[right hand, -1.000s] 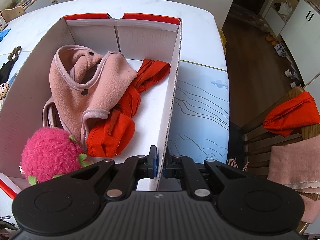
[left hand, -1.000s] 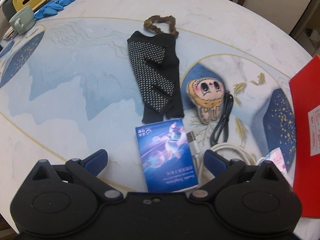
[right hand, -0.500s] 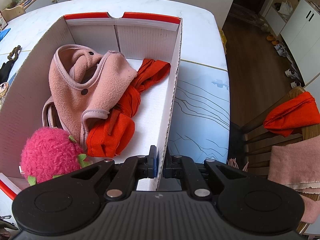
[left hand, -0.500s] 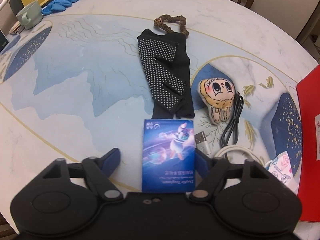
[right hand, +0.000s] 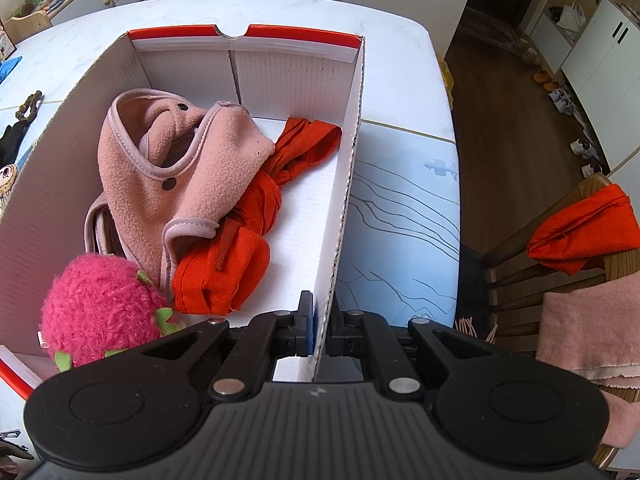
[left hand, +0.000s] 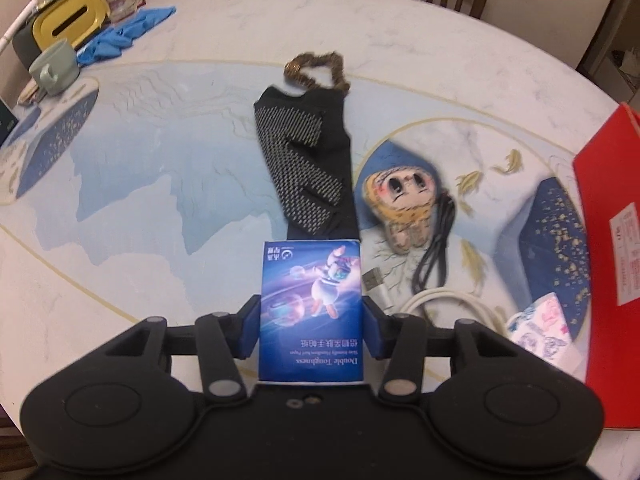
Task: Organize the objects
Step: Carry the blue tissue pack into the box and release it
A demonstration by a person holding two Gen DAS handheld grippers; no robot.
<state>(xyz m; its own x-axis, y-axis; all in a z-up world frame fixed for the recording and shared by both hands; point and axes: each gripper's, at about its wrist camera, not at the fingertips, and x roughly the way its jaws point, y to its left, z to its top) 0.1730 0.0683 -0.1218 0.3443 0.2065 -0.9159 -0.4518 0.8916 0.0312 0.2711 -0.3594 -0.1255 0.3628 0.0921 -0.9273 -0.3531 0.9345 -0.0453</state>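
Pinching glossy flat tissue pack [left hand: 311, 300], left gripper [left hand: 311, 322]; right gripper [right hand: 318, 330] clamping corrugated box wall [right hand: 344, 204]

The tissue pack [left hand: 311, 300] is showing a glossy printed plastic wrap, and the table [left hand: 160, 200] is looking like smooth polished marble with painted blue patches. The black glove [left hand: 308, 168] is reading as matt knit cloth dotted with pale grip nubs, beside a ruffled fabric scrunchie [left hand: 316, 70]. The box [right hand: 344, 184] is showing rough corrugated cardboard, white inside with red edging. In it the pink fleece garment [right hand: 176, 168] is looking soft, the red cloth [right hand: 240, 248] woven and matt, the pink plush toy [right hand: 96, 304] shaggy.
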